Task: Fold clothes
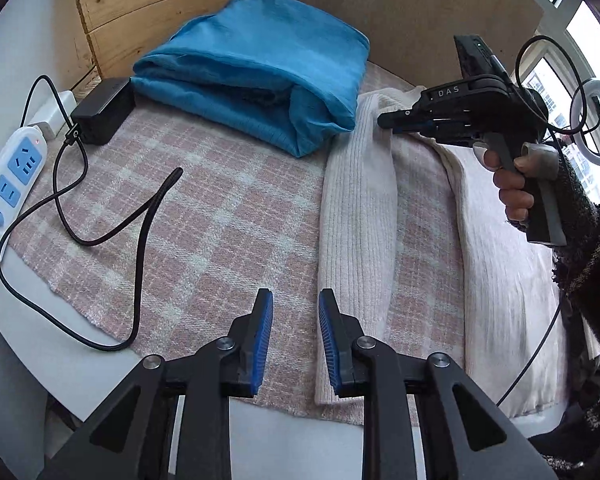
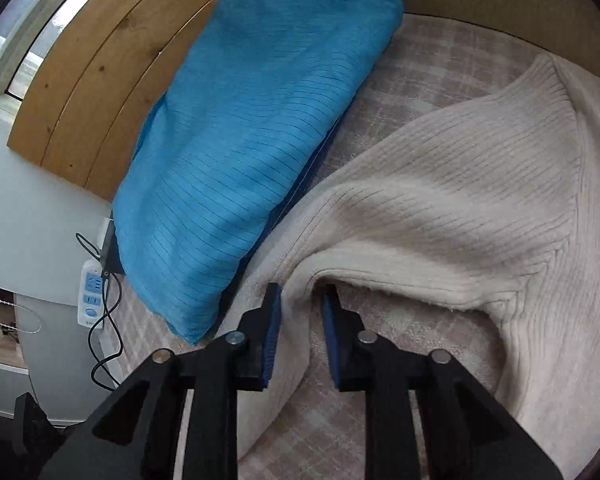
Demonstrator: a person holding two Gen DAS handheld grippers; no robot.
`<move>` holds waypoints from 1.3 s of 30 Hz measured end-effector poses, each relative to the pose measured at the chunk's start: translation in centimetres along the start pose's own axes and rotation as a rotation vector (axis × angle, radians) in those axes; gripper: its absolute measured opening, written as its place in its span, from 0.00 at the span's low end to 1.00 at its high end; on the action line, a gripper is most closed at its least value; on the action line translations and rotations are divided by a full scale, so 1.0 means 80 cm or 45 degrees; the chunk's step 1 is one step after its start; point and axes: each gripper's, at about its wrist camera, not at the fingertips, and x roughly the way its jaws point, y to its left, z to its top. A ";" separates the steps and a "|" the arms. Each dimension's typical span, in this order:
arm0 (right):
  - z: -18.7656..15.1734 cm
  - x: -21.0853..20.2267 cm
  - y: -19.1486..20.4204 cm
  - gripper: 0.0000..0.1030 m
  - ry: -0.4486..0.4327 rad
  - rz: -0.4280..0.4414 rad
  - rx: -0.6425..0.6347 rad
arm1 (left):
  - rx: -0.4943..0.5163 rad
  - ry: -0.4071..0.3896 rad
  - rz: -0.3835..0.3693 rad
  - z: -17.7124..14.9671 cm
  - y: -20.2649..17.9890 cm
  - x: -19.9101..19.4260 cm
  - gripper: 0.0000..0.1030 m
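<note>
Left wrist view: the left gripper (image 1: 295,304) hangs spread and empty over the pink plaid blanket (image 1: 204,216), the cream sweater (image 1: 356,220) sleeve stretching just to its right, folded blue garment (image 1: 256,80) beyond. Right wrist view: the right gripper (image 2: 300,300) sits spread, a ridge of the cream sweater (image 2: 440,200) poking between its pads, not pinched; the blue garment (image 2: 240,140) lies alongside, left.
</note>
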 end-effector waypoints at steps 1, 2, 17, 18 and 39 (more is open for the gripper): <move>-0.005 -0.012 -0.006 0.06 -0.021 0.018 0.004 | 0.003 0.009 -0.001 -0.001 -0.002 0.002 0.22; -0.010 -0.025 -0.012 0.06 -0.048 0.029 0.006 | 0.007 0.018 -0.001 -0.002 -0.003 0.003 0.22; -0.033 -0.051 0.057 0.43 0.054 -0.115 -0.222 | 0.019 0.090 -0.012 -0.013 -0.005 0.014 0.28; -0.033 -0.037 0.070 0.43 0.086 -0.124 -0.246 | 0.018 0.092 -0.013 -0.013 -0.004 0.014 0.28; -0.079 0.006 0.062 0.12 0.274 -0.144 -0.154 | 0.047 -0.039 -0.153 -0.004 0.006 -0.019 0.06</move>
